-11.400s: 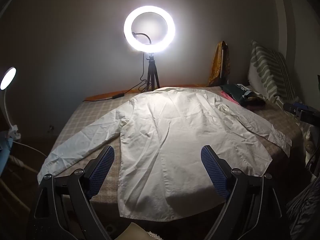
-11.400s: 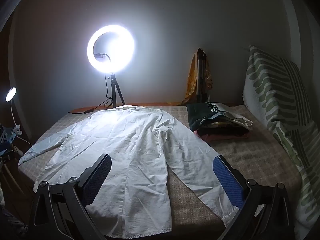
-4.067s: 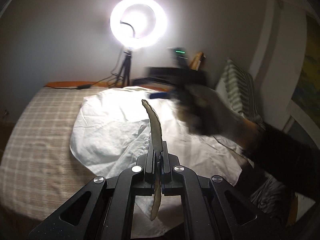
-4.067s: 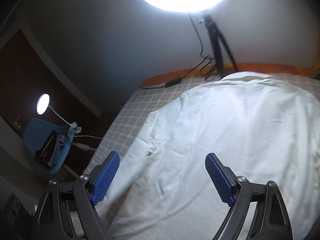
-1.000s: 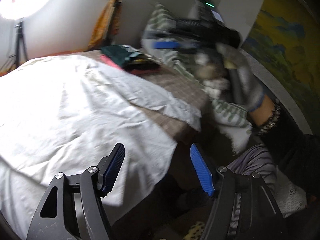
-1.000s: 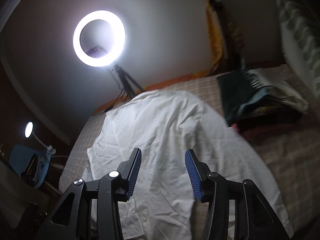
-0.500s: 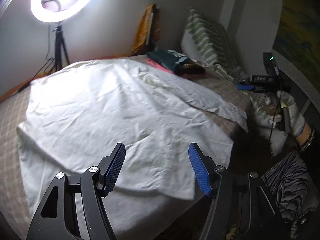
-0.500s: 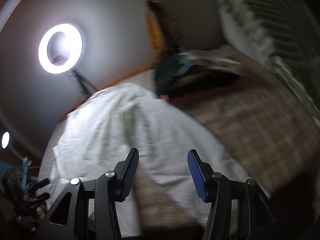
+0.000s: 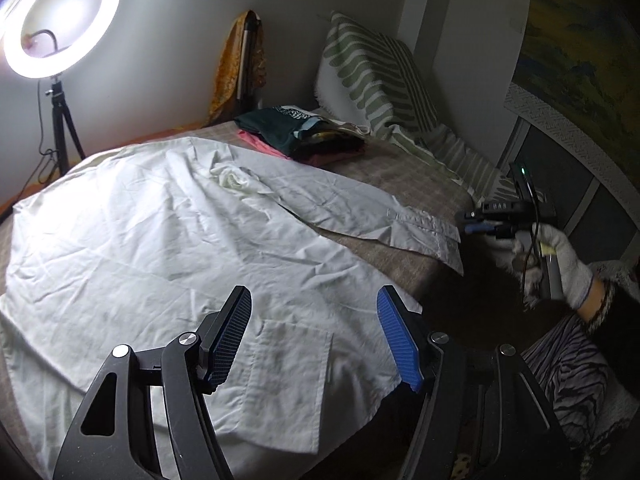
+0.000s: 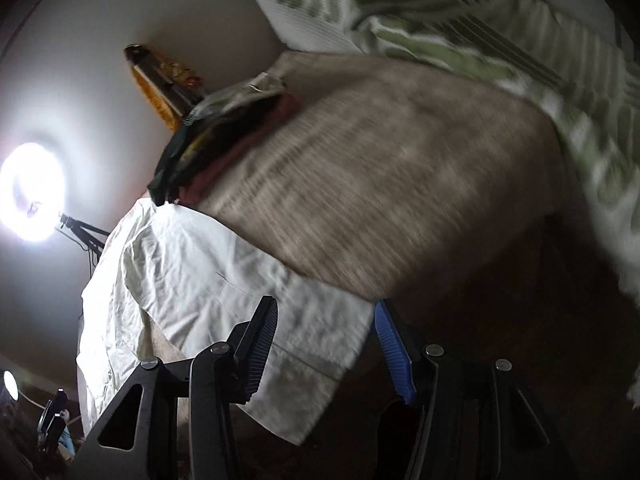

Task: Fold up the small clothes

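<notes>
On the bed point(image 9: 404, 172) lay one white shirt point(image 9: 160, 240), spread flat, with one sleeve point(image 9: 360, 210) stretched toward the bed's right edge and its cuff point(image 9: 430, 236) hanging just over it. Behind the shirt sat one stack of folded clothes point(image 9: 304, 136), near a single green-striped pillow point(image 9: 376, 80); one ring light point(image 9: 60, 20) glowed on its tripod at the far left.

Two grippers were in view. The left gripper point(image 9: 316, 340) hovered above the shirt's hem near a patch pocket point(image 9: 292, 360), its blue-padded jaws spread wide and holding nothing. The right gripper point(image 9: 478, 226) — gripped by a white-gloved hand point(image 9: 560, 264) — pointed level at the cuff from just beside the bed. In its own blurred, tilted view, the right gripper point(image 10: 324, 340) had its jaws parted, with the cuff point(image 10: 316, 344) lying between the pads — whether they touched the cloth could not be told.
</notes>
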A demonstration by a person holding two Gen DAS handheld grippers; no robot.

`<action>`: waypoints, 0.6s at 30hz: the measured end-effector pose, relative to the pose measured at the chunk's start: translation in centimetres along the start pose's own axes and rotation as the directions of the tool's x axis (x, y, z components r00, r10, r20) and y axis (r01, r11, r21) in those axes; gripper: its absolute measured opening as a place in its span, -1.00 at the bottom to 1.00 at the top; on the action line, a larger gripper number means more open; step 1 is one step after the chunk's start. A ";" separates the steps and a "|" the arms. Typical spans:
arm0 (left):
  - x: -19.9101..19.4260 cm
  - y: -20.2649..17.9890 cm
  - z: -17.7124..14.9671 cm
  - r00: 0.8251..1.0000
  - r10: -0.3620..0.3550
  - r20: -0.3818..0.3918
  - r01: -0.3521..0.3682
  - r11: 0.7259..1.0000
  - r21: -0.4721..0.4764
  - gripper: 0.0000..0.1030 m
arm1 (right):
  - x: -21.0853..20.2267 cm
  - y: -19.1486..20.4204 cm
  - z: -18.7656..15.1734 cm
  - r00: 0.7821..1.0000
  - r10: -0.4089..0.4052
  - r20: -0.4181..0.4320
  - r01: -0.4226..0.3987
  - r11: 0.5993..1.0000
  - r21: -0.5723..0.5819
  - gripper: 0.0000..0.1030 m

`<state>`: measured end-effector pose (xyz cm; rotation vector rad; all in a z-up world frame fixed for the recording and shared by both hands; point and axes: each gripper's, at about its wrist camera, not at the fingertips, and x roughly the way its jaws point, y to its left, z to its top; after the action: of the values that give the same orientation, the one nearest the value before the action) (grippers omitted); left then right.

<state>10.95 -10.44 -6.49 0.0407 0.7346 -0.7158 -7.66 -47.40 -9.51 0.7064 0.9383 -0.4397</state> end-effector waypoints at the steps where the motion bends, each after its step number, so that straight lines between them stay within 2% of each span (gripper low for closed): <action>1: 0.3 0.0 0.1 1.000 0.002 -0.003 -0.002 1.000 -0.007 0.24 | 0.3 -0.4 -0.1 1.000 0.010 -0.006 -0.009 1.000 0.016 0.06; 7: 1.6 0.7 0.0 0.999 0.018 -0.032 -0.019 0.999 -0.036 0.24 | 2.5 -1.9 -1.4 0.995 0.088 -0.055 -0.081 0.990 0.116 0.08; 12: 2.1 1.8 -0.3 0.998 0.033 -0.047 -0.037 0.997 -0.066 0.24 | 3.9 -3.0 -1.9 0.976 0.206 -0.072 -0.188 0.960 0.206 0.07; 14: 2.1 2.2 -0.3 0.998 0.044 -0.049 -0.048 0.996 -0.076 0.24 | 3.8 -2.9 -2.1 0.962 0.261 -0.078 -0.238 0.945 0.224 -0.19; 15: 2.1 2.4 -0.3 0.998 0.049 -0.050 -0.052 0.995 -0.079 0.24 | 3.5 -2.7 -2.2 0.959 0.270 -0.085 -0.246 0.943 0.222 -0.38; 17: 2.0 2.7 -0.3 0.997 0.056 -0.048 -0.060 0.994 -0.086 0.24 | 2.8 -1.8 -2.3 0.970 0.234 -0.072 -0.216 0.958 0.190 -0.59; 18: 2.0 2.9 -0.3 0.997 0.059 -0.047 -0.063 0.994 -0.090 0.24 | 2.2 -1.4 -2.3 0.971 0.231 -0.063 -0.217 0.960 0.175 -0.76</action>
<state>13.57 -9.31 -8.50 -0.0044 0.8048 -0.6235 -8.71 -46.79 -12.75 0.9795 0.8931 -0.2919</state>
